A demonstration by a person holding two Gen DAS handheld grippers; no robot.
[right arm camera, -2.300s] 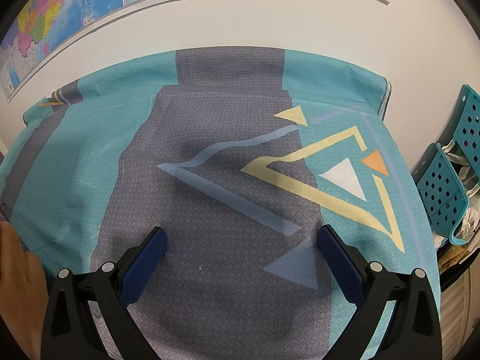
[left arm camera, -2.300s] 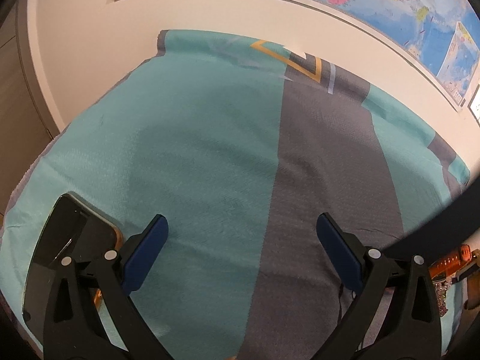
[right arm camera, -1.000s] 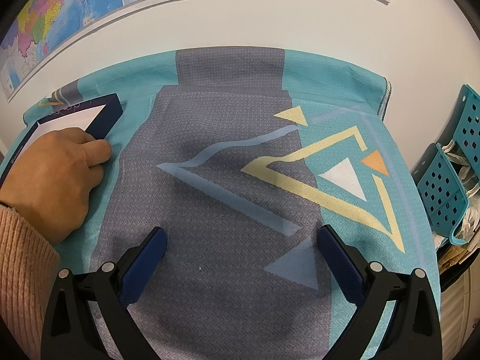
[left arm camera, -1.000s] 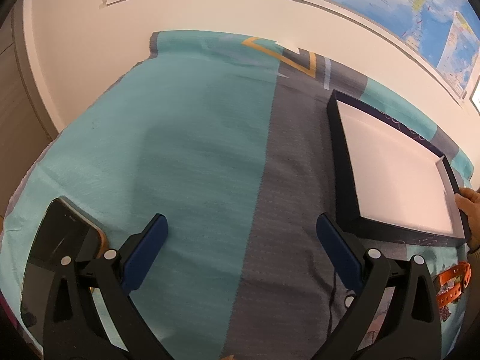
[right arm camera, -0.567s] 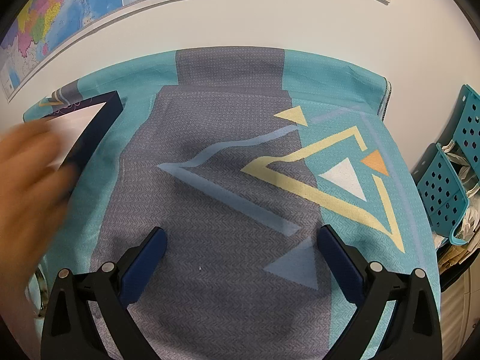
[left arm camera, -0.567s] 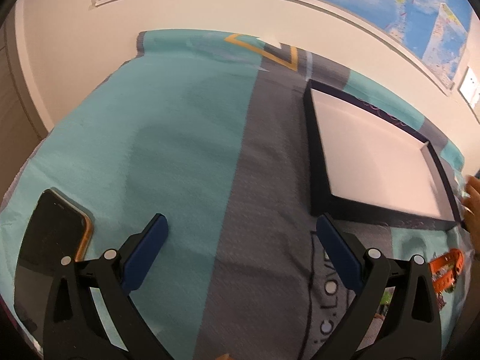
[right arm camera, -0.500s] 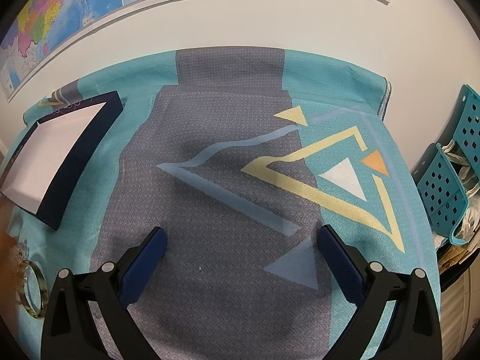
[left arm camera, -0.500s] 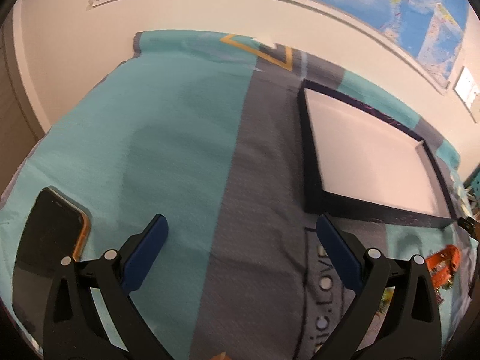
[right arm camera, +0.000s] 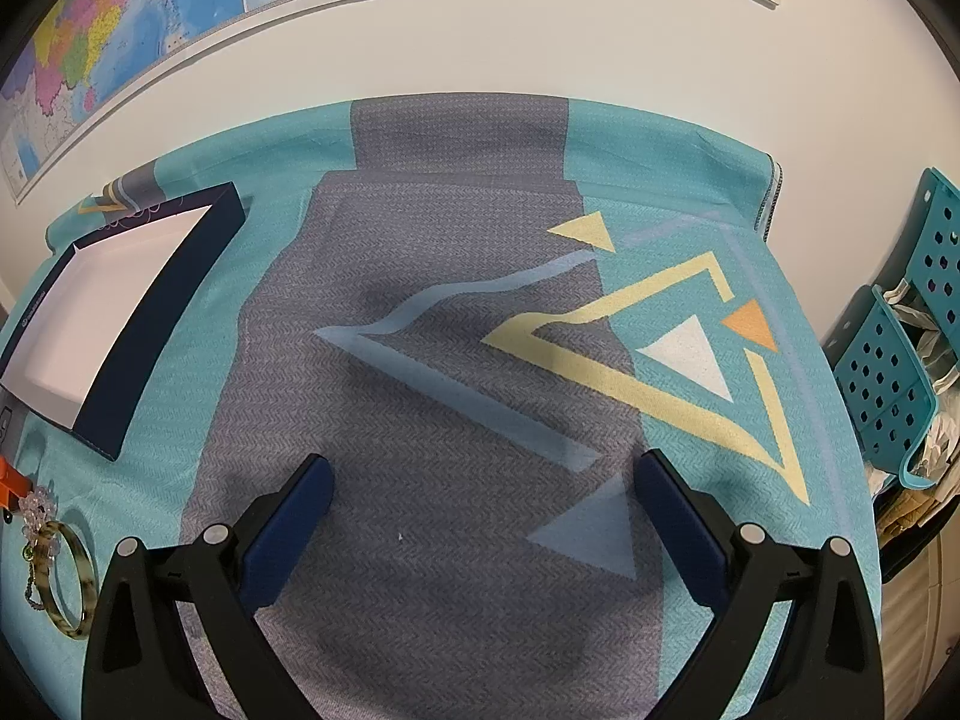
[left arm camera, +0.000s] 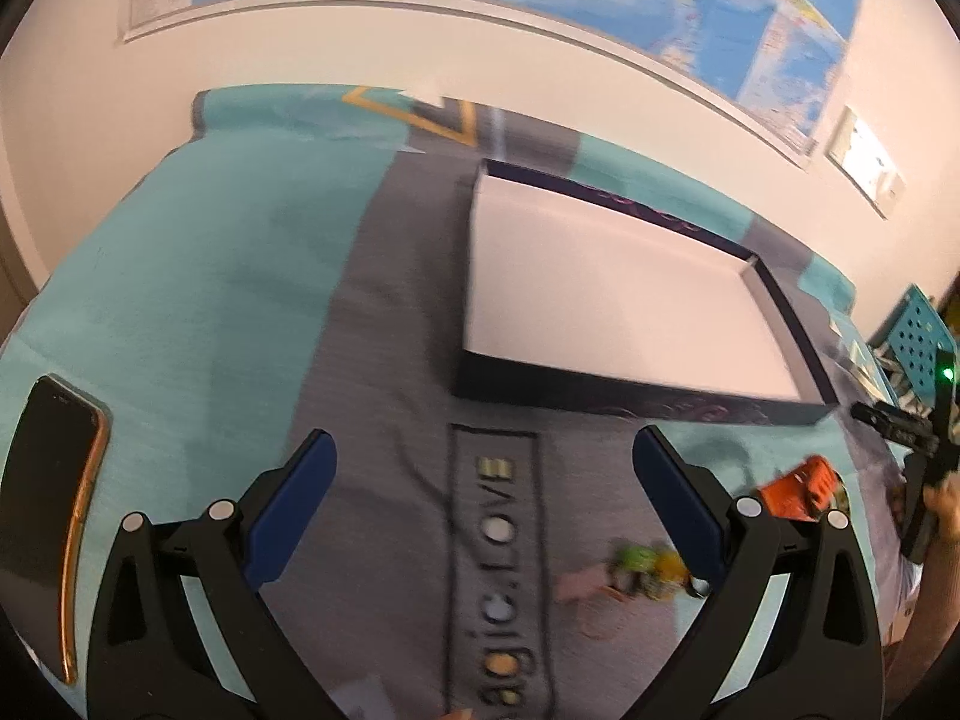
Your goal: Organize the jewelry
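Note:
A dark navy box lid with a white inside (left arm camera: 624, 300) lies open side up on the patterned cloth, ahead and right of my left gripper (left arm camera: 483, 483), which is open and holds nothing. Blurred jewelry (left arm camera: 645, 567) and an orange clip (left arm camera: 804, 486) lie by its right finger. In the right wrist view the same box (right arm camera: 114, 306) sits far left. A greenish bangle (right arm camera: 69, 588), pale beads (right arm camera: 36, 507) and the orange clip (right arm camera: 9, 486) lie at the left edge. My right gripper (right arm camera: 480, 507) is open over bare cloth.
A black phone (left arm camera: 51, 510) lies at the cloth's left edge. Teal perforated baskets (right arm camera: 900, 354) stand off the table's right side. A wall with a map (right arm camera: 120, 18) runs along the far edge. A hand (left arm camera: 945, 510) holds a black tool at the far right.
A hand set the box on the cloth, then withdrew. The left wrist view has swung right, bringing the jewelry and the cloth's lettering into sight. The right gripper has stayed still.

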